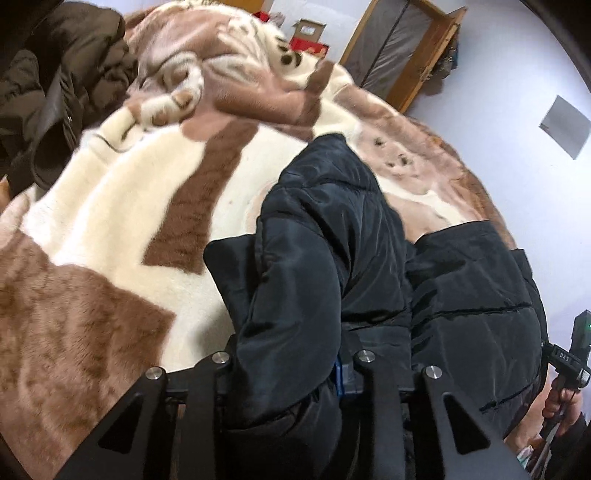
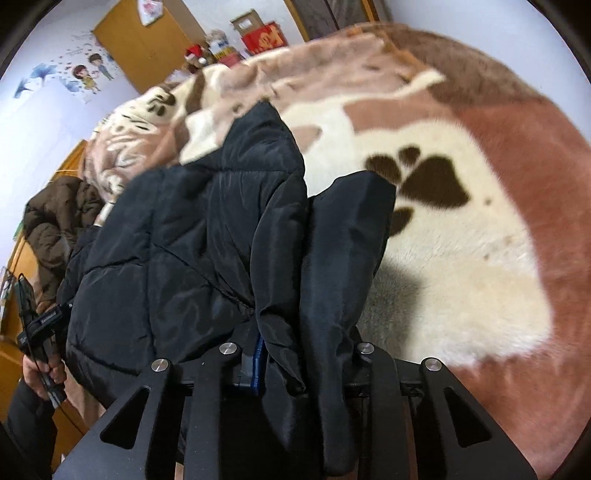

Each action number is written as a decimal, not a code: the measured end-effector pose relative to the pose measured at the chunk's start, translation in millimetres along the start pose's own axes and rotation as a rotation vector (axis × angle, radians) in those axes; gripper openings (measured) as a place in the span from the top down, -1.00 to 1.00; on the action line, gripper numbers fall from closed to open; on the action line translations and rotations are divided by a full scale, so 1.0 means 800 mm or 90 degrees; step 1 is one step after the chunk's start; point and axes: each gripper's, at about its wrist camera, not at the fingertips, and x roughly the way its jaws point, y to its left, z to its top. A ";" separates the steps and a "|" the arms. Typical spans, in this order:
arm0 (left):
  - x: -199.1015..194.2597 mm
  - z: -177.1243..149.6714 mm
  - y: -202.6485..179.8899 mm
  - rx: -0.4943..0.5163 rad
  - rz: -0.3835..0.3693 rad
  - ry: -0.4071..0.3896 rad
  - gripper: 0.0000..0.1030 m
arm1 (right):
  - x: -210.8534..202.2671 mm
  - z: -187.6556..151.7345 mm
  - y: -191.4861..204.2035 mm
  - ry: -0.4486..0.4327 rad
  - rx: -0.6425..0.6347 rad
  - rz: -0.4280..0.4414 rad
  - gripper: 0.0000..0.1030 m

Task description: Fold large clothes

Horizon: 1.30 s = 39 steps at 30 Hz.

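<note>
Left gripper: my jaws clamped on the black jacket.
Right gripper: clamped on the jacket too.

A plush blanket in cream, tan and brown covers the bed, printed with a dark paw mark. A brown padded coat lies bunched at its far side. Beyond the bed stand red boxes and a cardboard box, with cartoon stickers on the white wall beside an orange wooden door.
</note>
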 end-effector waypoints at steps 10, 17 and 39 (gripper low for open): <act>-0.080 -0.018 -0.026 0.015 -0.034 -0.045 0.40 | -0.075 -0.029 0.006 -0.039 0.003 0.020 0.48; -0.103 -0.011 -0.020 0.021 -0.030 -0.061 0.40 | -0.091 -0.030 0.018 -0.052 -0.004 0.033 0.48; -0.072 0.133 0.132 0.013 0.048 -0.116 0.39 | 0.082 0.070 0.158 -0.047 -0.017 0.100 0.47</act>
